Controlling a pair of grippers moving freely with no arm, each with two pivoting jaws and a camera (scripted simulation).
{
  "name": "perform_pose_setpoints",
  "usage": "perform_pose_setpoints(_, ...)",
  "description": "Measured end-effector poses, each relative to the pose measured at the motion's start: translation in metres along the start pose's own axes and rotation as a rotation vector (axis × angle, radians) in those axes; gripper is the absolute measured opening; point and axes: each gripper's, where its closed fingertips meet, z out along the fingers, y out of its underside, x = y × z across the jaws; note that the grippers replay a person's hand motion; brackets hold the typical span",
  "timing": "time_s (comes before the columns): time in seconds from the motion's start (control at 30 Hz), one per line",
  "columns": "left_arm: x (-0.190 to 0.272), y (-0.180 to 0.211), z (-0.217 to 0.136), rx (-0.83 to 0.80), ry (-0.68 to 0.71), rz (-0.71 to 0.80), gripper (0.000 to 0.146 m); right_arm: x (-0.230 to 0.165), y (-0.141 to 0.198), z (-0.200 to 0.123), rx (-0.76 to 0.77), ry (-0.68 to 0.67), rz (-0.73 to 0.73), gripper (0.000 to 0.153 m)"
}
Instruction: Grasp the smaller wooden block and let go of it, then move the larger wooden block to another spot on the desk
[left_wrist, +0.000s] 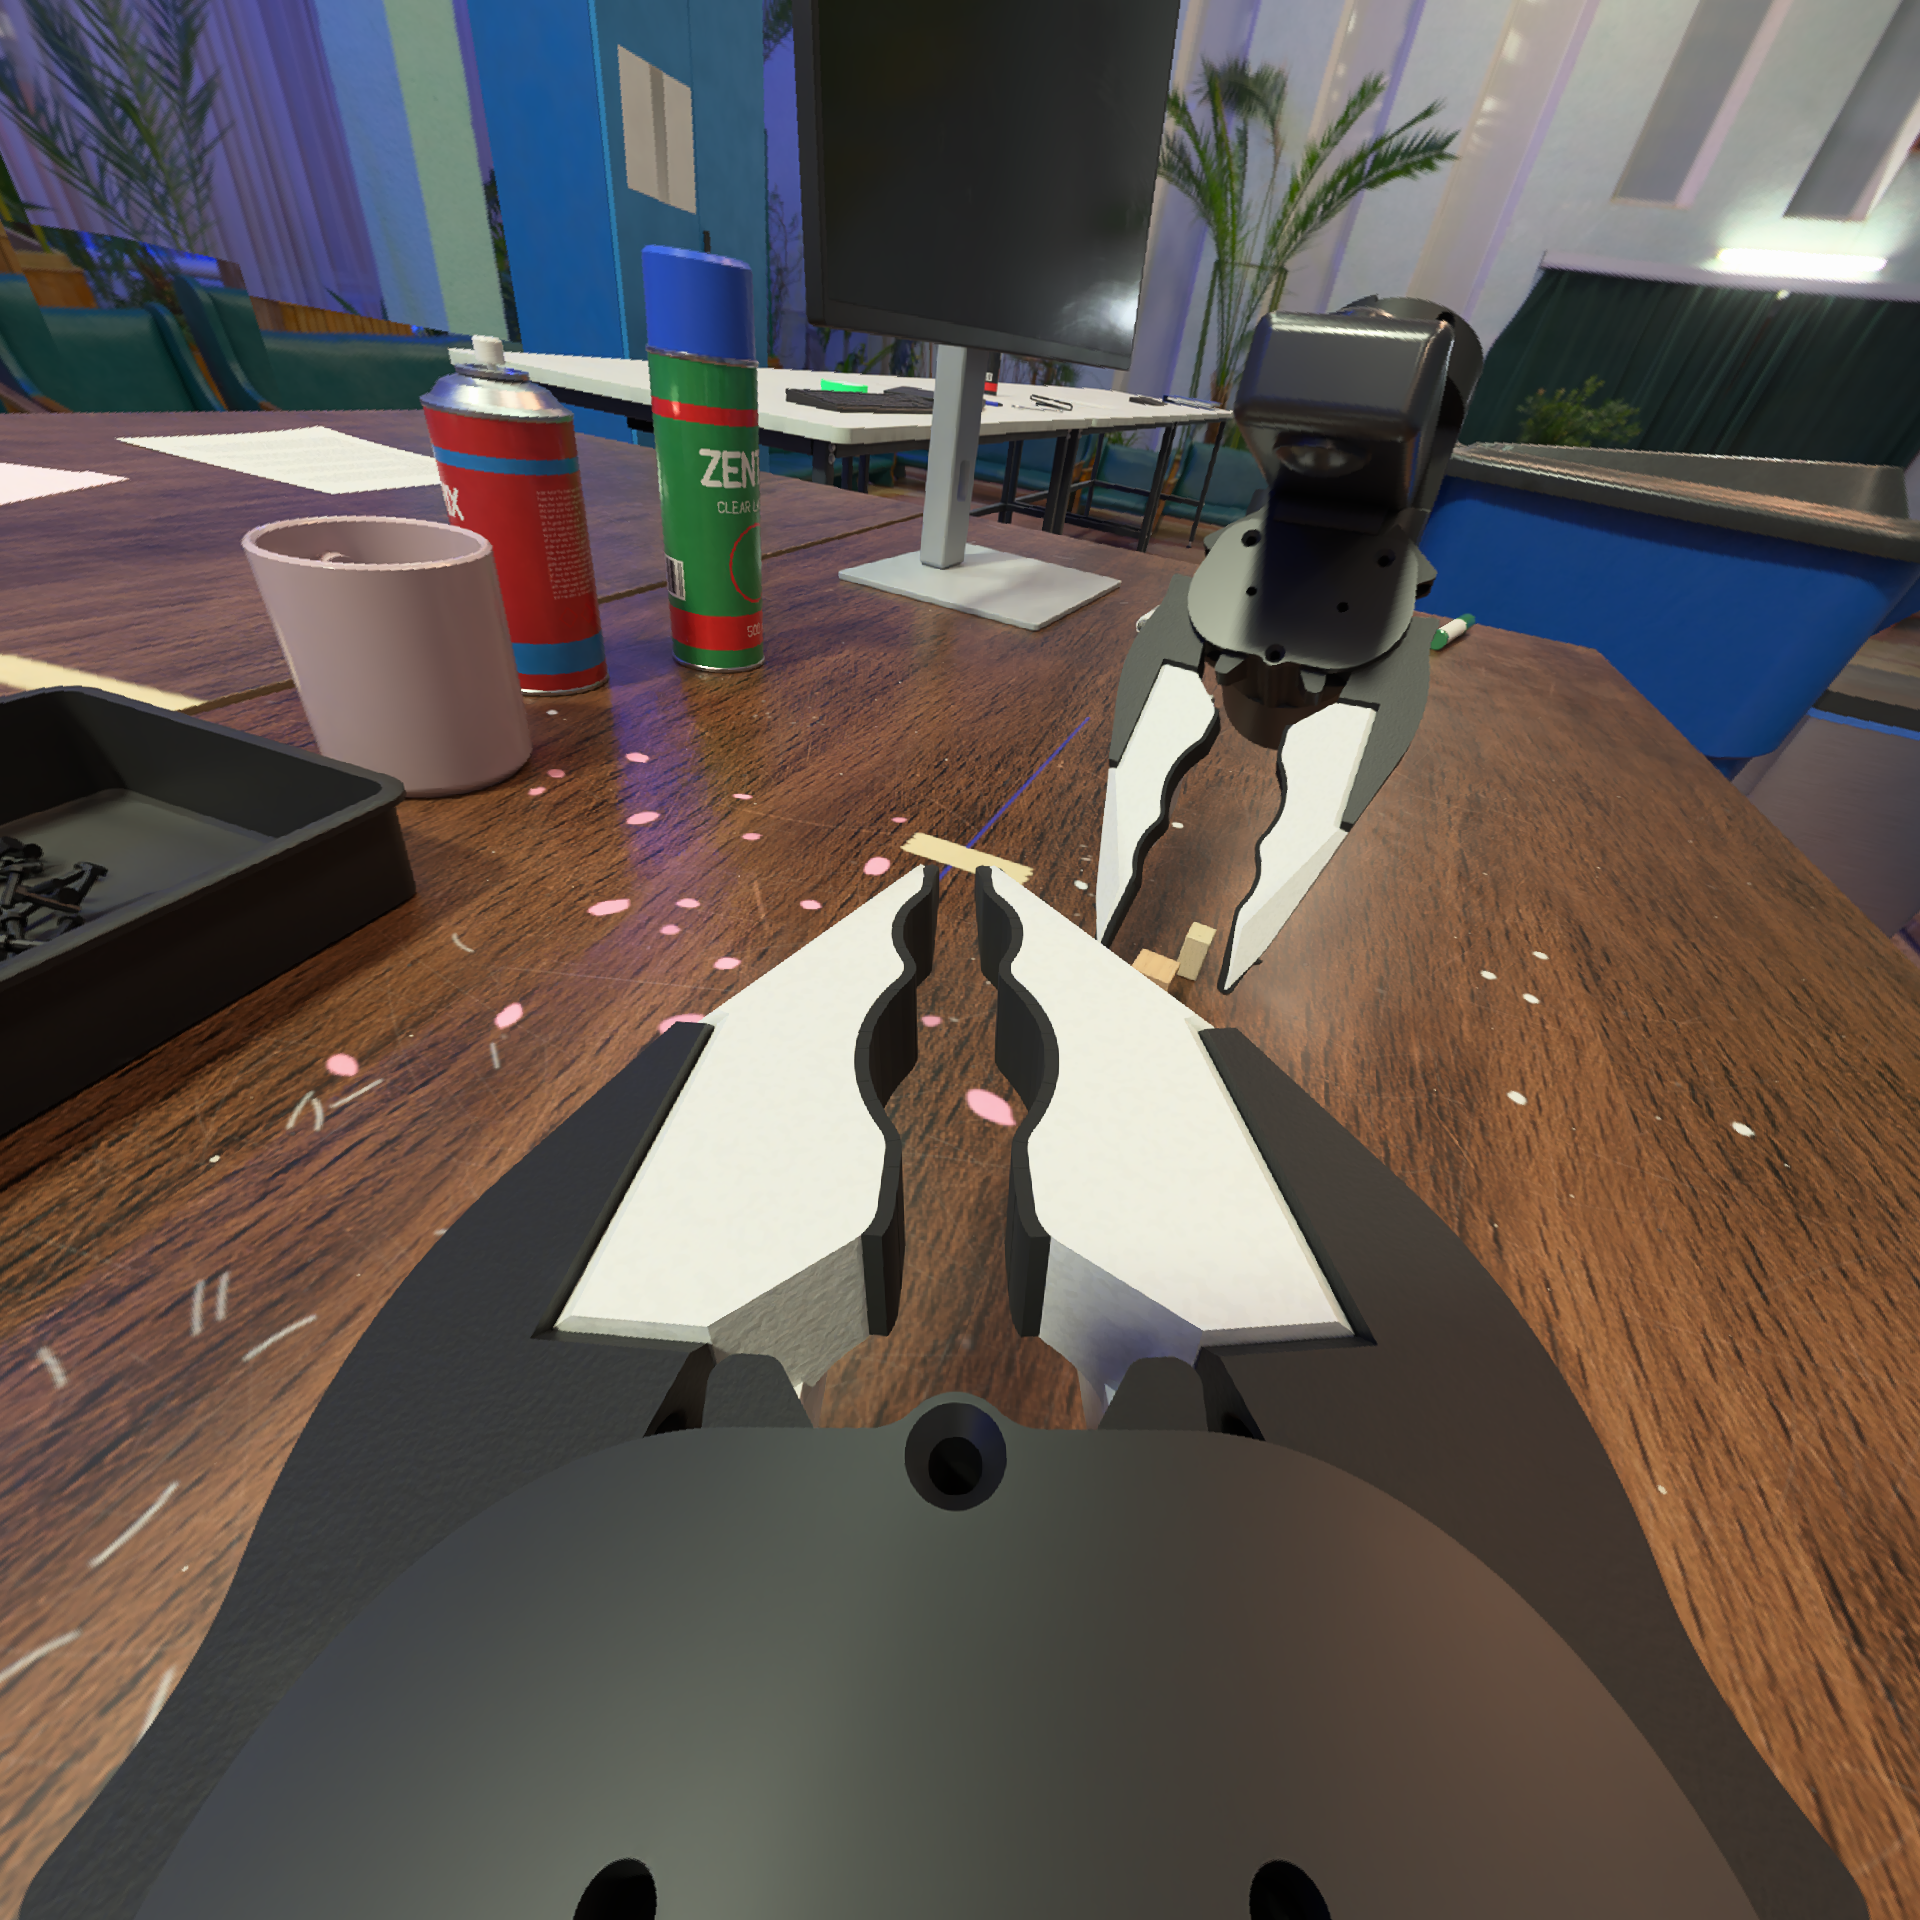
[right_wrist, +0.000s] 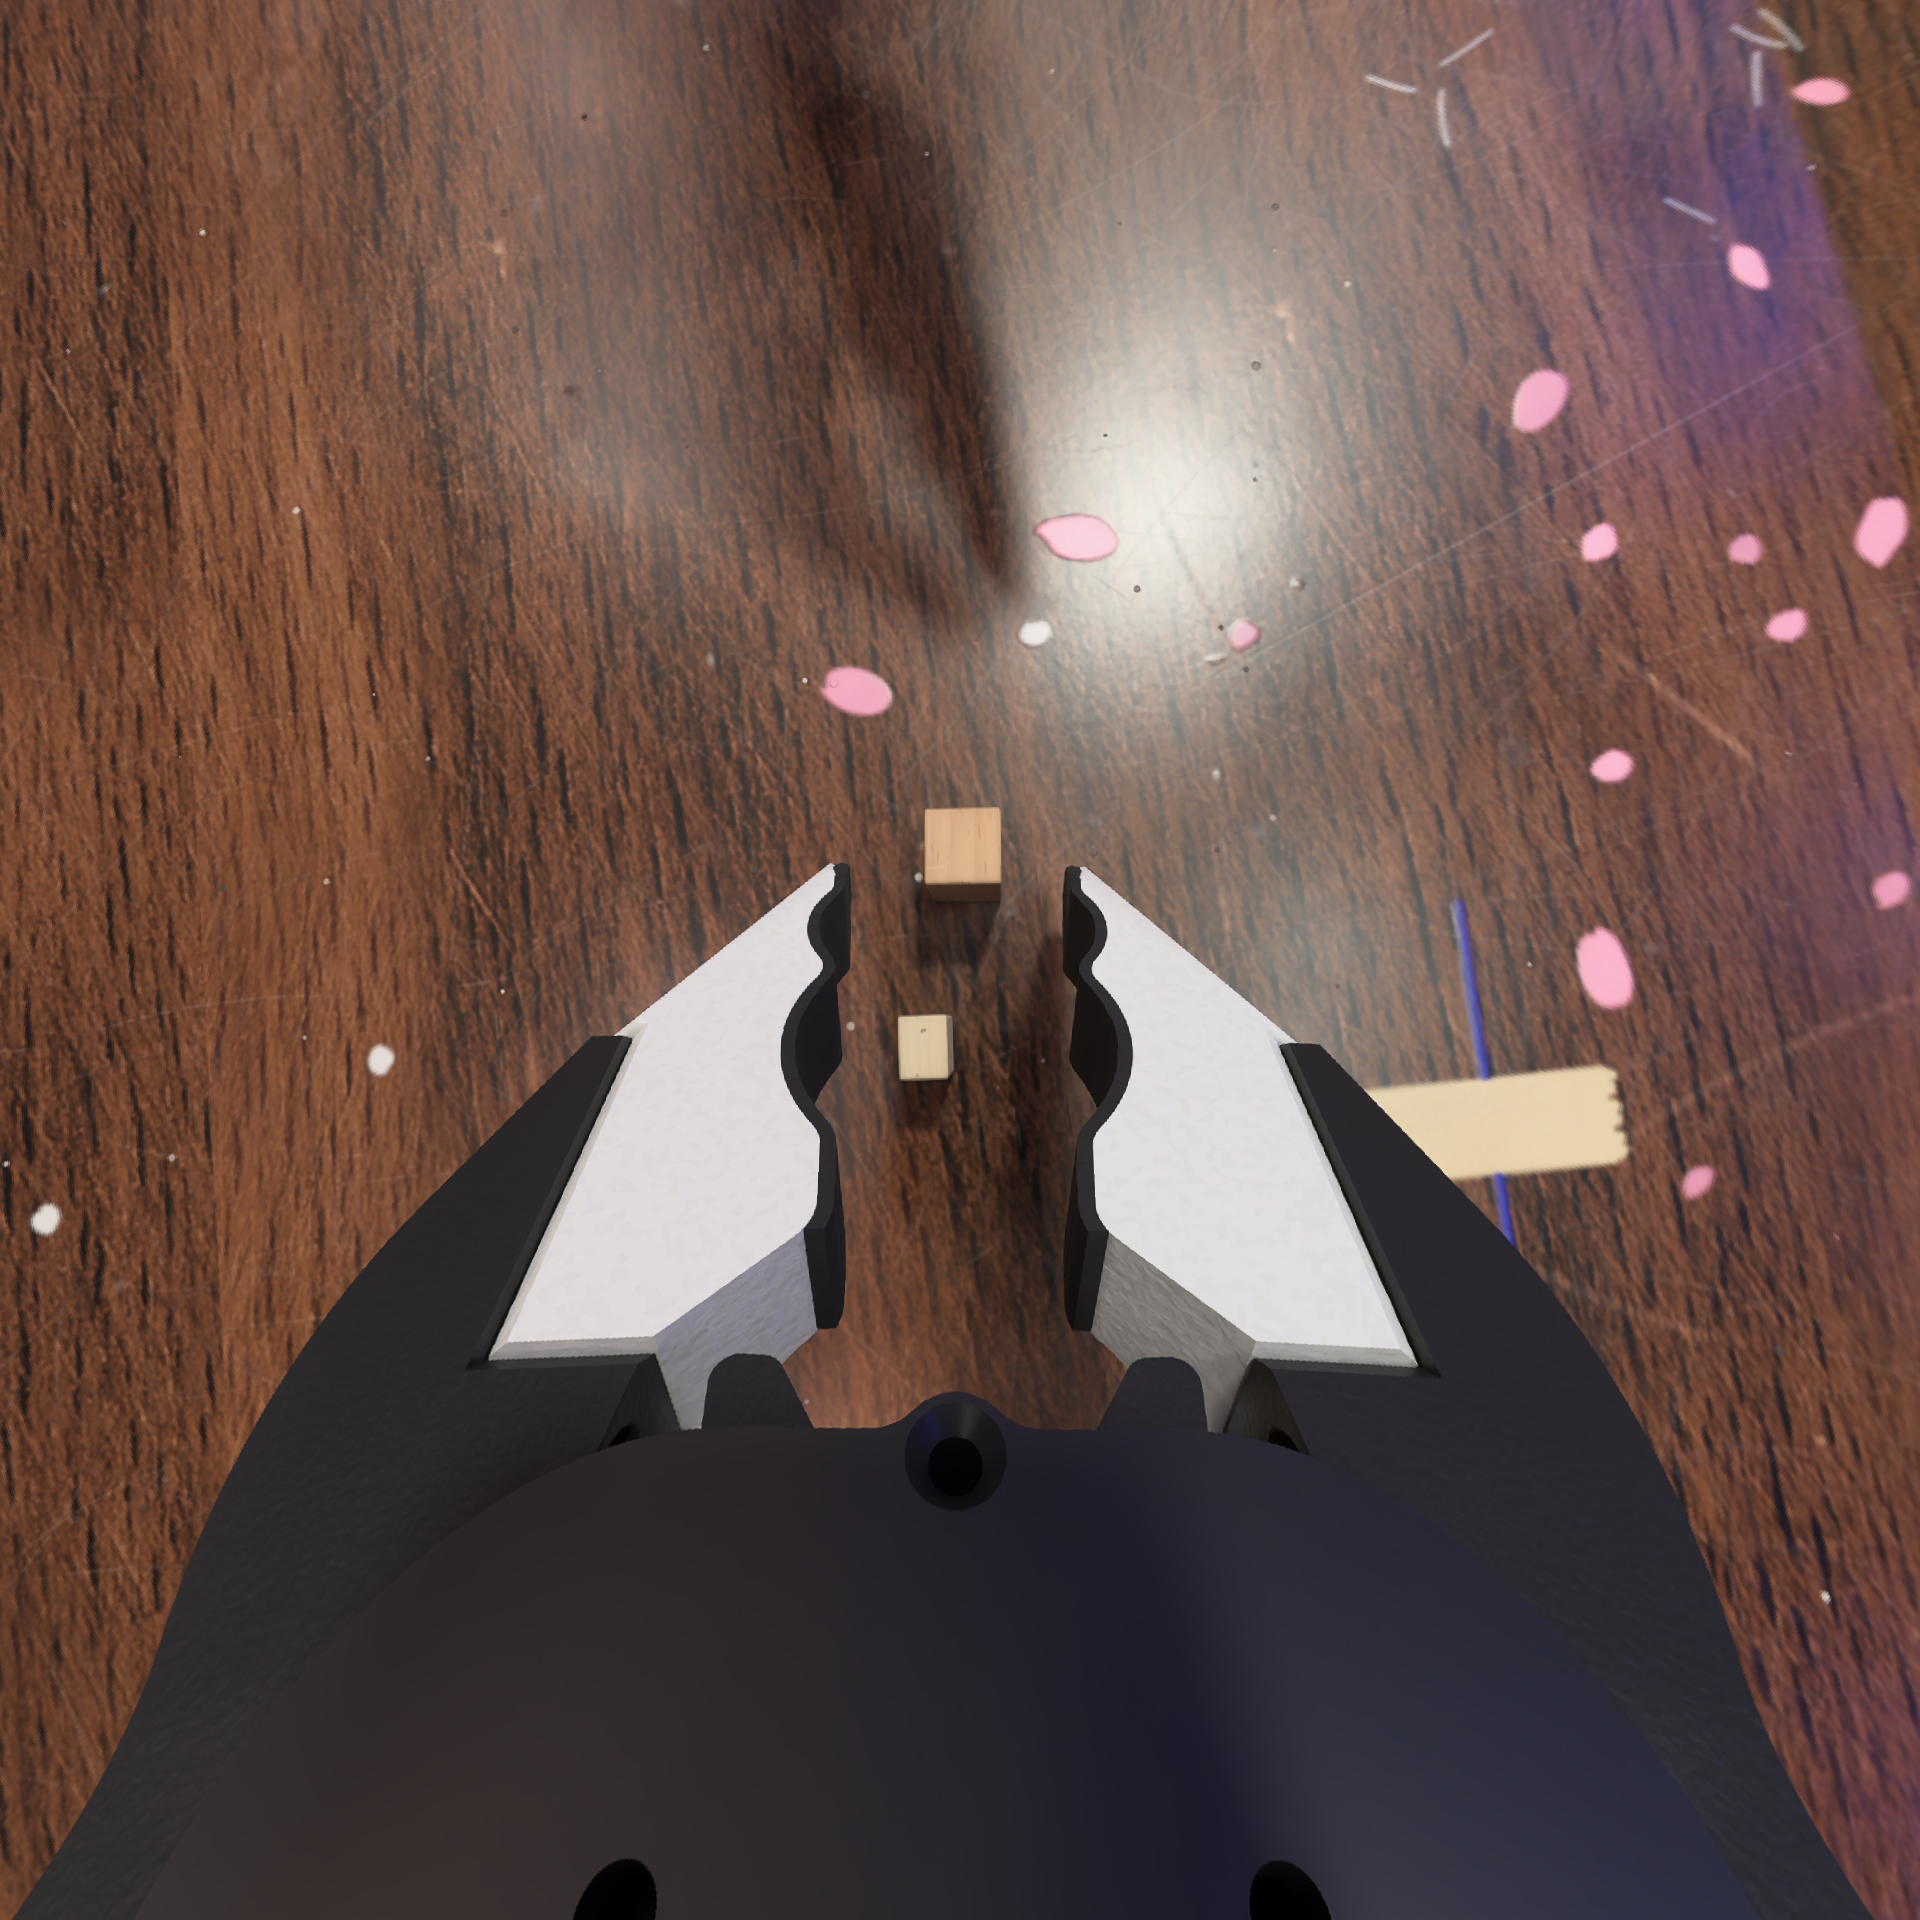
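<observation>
Hovering over brown wooden desk (right_wrist: 312, 520): right gripper (right_wrist: 956, 873), jaws apart, empty, straddling smaller pale wooden cube (right_wrist: 924, 1045) for pickup; larger tan wooden cube (right_wrist: 962, 852) just beyond. Left gripper (left_wrist: 956, 883) nearly closed, idle.

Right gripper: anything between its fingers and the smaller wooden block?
No. In the right wrist view the smaller wooden block sits untouched inside the open right gripper, only bare desk around it.
</observation>
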Motion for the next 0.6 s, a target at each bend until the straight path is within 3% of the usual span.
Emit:
perform_pose_setpoints(0.23, 0.0, 0.0, 0.0, -0.001, 0.003, -0.002, 0.007, 0.0, 0.0, 0.011, -0.042, -0.028, 0.006, 0.04)
perform_pose_setpoints(0.27, 0.001, 0.0, 0.0, -0.001, 0.003, -0.002, 0.007, 0.0, 0.0, 0.011, -0.046, -0.026, -0.002, 0.033)
perform_pose_setpoints(0.3, 0.001, 0.0, 0.0, -0.002, 0.003, -0.001, 0.007, 0.001, 0.0, 0.011, -0.052, -0.026, -0.009, 0.016)
perform_pose_setpoints(0.33, 0.001, 0.001, 0.0, -0.002, 0.002, -0.001, 0.007, 0.003, 0.0, 0.011, -0.058, -0.019, -0.014, 0.014)
perform_pose_setpoints(0.6, 0.001, 0.001, 0.001, -0.003, 0.005, -0.006, 0.007, 0.058, 0.015, -0.017, -0.104, 0.141, 0.116, 0.014)
